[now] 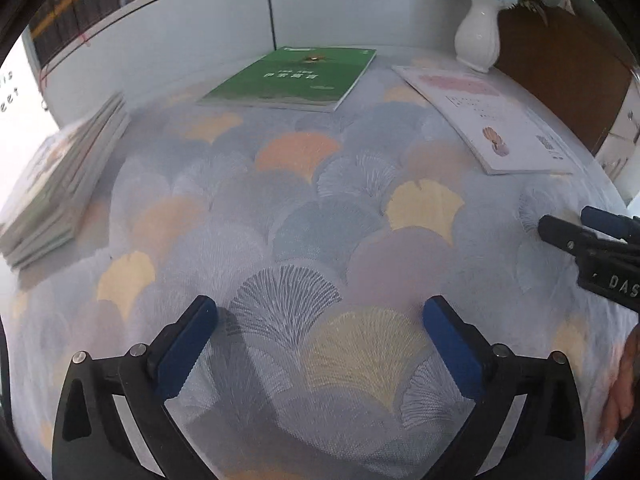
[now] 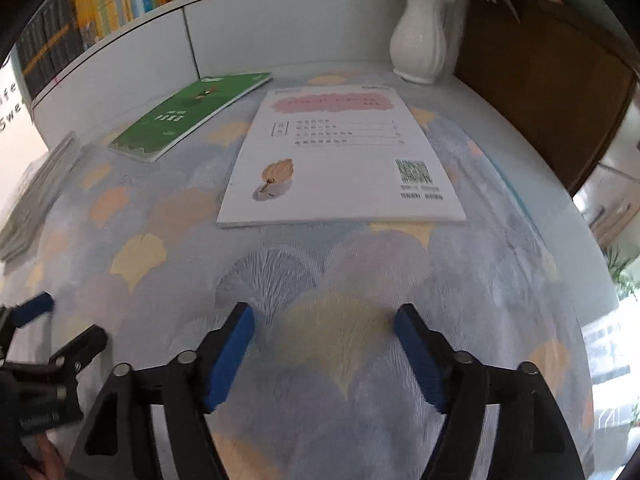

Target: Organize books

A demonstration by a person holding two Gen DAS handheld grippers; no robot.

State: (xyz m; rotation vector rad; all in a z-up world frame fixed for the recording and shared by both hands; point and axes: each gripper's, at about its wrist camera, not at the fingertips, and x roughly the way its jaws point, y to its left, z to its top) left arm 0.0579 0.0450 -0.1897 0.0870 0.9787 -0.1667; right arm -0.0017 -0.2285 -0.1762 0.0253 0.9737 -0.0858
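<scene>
A green book (image 1: 294,78) (image 2: 188,114) lies flat at the back of the patterned tablecloth (image 1: 304,216). To its right lies a white book with a pink title patch (image 1: 486,114) (image 2: 340,156). A stack of several books (image 1: 60,184) (image 2: 38,196) rests at the left edge. My left gripper (image 1: 320,320) hovers open over bare cloth, nothing between its blue pads. My right gripper (image 2: 324,324) is open too, short of the white book's near edge, holding nothing. Each gripper shows at the side of the other's view: the right one (image 1: 568,220), the left one (image 2: 68,320).
A white vase (image 1: 478,36) (image 2: 420,40) with pale blue flowers stands at the back right beside a brown wooden panel (image 2: 540,80). A grey partition wall (image 1: 200,40) backs the table, with shelved books above it. A hand (image 1: 624,384) is at the right edge.
</scene>
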